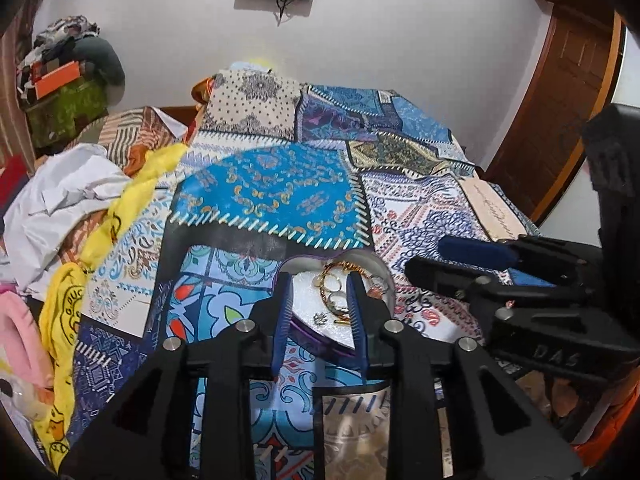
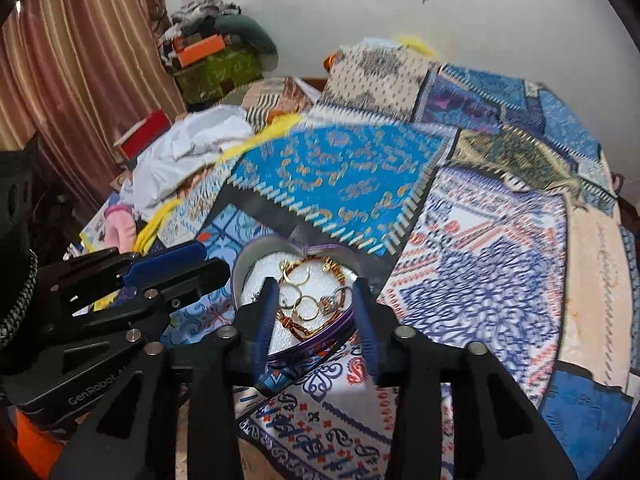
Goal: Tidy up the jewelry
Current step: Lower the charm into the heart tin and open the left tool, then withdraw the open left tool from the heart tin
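Note:
A heart-shaped purple tin with white foam lining lies on the patchwork bedspread. It holds gold rings, a gold bracelet and small silver pieces. It shows in the right wrist view too, with several gold rings and a red-gold bracelet. My left gripper is open above the tin's near side, empty. My right gripper is open over the tin, empty. In the left wrist view the right gripper hovers just right of the tin. In the right wrist view the left gripper is just left of it.
The patchwork bedspread covers the bed. White cloth, a yellow scarf and a pink item lie at the left. A beige card lies at the right. A wooden door stands behind.

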The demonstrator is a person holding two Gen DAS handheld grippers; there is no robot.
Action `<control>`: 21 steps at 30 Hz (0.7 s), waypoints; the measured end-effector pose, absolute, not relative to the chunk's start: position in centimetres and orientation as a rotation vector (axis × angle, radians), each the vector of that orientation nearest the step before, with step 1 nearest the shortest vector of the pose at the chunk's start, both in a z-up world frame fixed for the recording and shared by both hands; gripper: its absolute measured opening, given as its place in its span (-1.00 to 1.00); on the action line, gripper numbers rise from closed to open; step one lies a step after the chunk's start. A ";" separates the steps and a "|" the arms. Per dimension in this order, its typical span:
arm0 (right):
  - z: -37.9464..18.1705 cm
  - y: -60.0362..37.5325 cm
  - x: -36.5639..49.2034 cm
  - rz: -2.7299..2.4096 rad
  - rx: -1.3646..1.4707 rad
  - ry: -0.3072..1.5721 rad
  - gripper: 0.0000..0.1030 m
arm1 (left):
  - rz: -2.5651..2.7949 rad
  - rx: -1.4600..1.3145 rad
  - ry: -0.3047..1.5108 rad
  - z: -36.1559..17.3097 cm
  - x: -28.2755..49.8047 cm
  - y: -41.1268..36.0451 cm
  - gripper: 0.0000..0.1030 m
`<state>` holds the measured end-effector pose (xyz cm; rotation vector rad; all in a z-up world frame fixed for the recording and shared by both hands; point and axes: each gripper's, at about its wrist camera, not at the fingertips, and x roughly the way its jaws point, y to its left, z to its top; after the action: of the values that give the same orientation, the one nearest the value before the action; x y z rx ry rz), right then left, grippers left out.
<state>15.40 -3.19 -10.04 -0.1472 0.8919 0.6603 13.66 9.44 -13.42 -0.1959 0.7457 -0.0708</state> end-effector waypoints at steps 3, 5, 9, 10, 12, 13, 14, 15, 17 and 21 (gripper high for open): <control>-8.6 -4.1 14.8 0.638 -0.142 0.853 -0.26 | -0.073 -0.178 0.720 -12.2 13.1 8.9 -0.35; -7.8 -4.9 14.5 0.624 -0.136 0.830 -0.24 | -0.075 -0.167 0.709 -11.6 12.8 8.4 -0.31; -6.8 -7.2 13.7 0.580 -0.106 0.796 -0.11 | -0.084 -0.138 0.681 -10.2 12.0 6.9 -0.17; -6.7 -7.9 13.6 0.567 -0.096 0.794 -0.11 | -0.088 -0.134 0.678 -10.0 11.8 6.6 -0.15; -6.6 -9.2 13.3 0.543 -0.082 0.793 -0.11 | -0.099 -0.123 0.670 -9.5 11.5 5.7 -0.11; -6.5 -9.9 13.2 0.528 -0.076 0.792 -0.11 | -0.104 -0.118 0.668 -9.3 11.4 5.3 -0.09; -6.4 -10.3 13.2 0.518 -0.074 0.791 -0.11 | -0.111 -0.113 0.667 -9.2 11.3 4.8 -0.08; -6.4 -11.0 13.0 0.500 -0.072 0.789 -0.11 | -0.118 -0.111 0.667 -9.1 11.3 4.4 -0.08; -6.3 -12.2 12.8 0.470 -0.070 0.786 -0.11 | -0.133 -0.108 0.667 -9.0 11.2 3.6 -0.05; -6.5 -14.5 12.4 0.426 -0.052 0.791 -0.10 | -0.164 -0.094 0.686 -9.2 11.5 1.5 0.06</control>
<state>12.45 -14.53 -6.54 -0.0522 0.7912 0.4258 11.55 1.49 -9.25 -0.0943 0.6865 -0.1643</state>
